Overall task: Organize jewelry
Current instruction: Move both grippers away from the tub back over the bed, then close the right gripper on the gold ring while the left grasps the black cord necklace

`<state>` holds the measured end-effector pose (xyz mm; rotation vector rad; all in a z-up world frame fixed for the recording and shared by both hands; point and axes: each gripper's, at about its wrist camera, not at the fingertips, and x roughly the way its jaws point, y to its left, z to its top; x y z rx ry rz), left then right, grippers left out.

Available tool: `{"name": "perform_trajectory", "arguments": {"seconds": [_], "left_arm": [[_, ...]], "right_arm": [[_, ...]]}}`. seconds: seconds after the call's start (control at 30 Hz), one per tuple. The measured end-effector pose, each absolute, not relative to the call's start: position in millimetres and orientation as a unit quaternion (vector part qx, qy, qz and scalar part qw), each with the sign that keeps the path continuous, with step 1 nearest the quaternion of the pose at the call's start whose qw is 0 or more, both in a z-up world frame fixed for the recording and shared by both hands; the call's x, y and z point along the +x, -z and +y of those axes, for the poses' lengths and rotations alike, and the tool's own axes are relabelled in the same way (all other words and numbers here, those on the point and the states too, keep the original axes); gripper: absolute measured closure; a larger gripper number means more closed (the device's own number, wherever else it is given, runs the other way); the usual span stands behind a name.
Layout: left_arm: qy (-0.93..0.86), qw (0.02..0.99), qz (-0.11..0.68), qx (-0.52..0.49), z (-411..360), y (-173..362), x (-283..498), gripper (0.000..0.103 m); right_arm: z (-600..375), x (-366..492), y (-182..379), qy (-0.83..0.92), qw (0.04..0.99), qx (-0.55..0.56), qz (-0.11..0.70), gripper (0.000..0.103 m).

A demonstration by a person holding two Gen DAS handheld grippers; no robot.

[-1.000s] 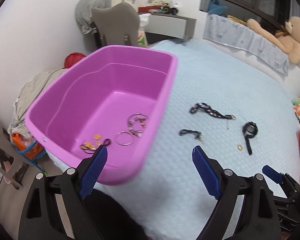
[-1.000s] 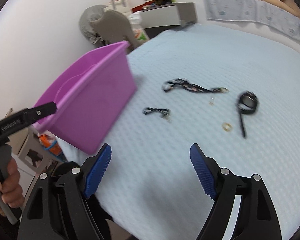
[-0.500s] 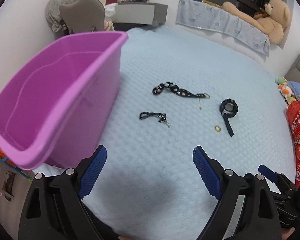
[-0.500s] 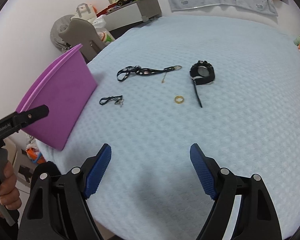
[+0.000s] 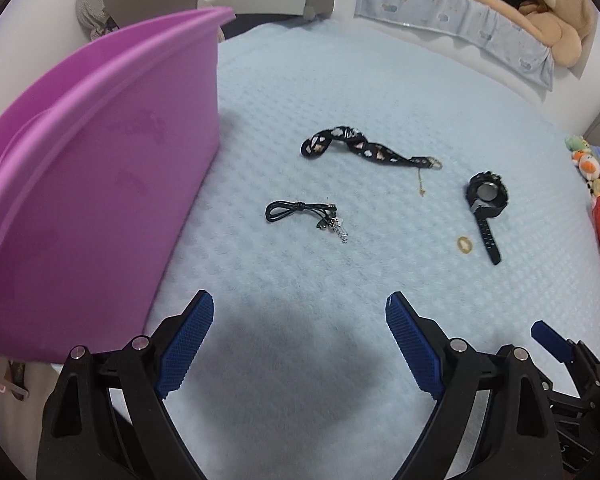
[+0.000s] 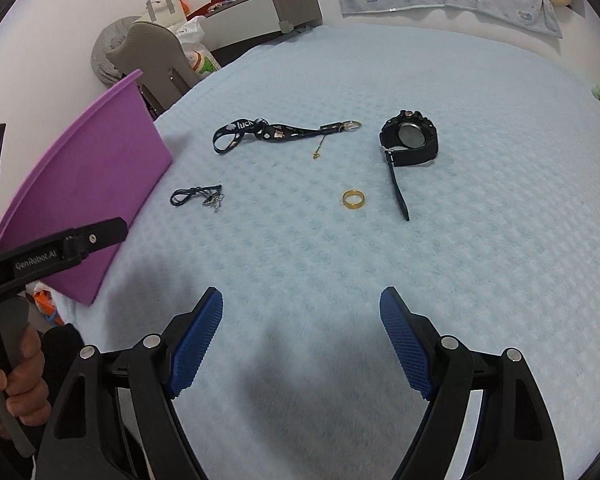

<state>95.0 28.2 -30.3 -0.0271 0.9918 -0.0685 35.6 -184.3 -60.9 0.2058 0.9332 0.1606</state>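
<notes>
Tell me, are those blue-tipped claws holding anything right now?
Nothing is held. The left gripper and the right gripper both hang open over the light blue blanket, with no jewelry between their fingers.

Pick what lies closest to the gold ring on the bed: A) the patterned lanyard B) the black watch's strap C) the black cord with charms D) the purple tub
B: in the right wrist view the gold ring sits just left of the strap of the black watch, apart from it; the cord, lanyard and purple tub all lie farther off.
</notes>
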Motion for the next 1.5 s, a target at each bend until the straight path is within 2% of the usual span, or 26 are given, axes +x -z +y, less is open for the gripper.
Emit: {"name": "perform_trajectory", "arguments": {"seconds": [0.67,1.33,1.5], "left_arm": [[0.019,0.866,0.500,-0.010,16,108,178,0.017],[0.002,0.880,0.475,0.011,-1,125,214,0.006],[-0.004,0.886,0.463,0.011,0,128,217,0.006]], "right_arm": [[-188,124,115,-0.053,0.887,0.099,0.448,0.026],[-189,155,130,-0.059,0.892,0.049,0.445,0.026],[-195,156,130,-0.065,0.893,0.060,0.442,0.027]]}}
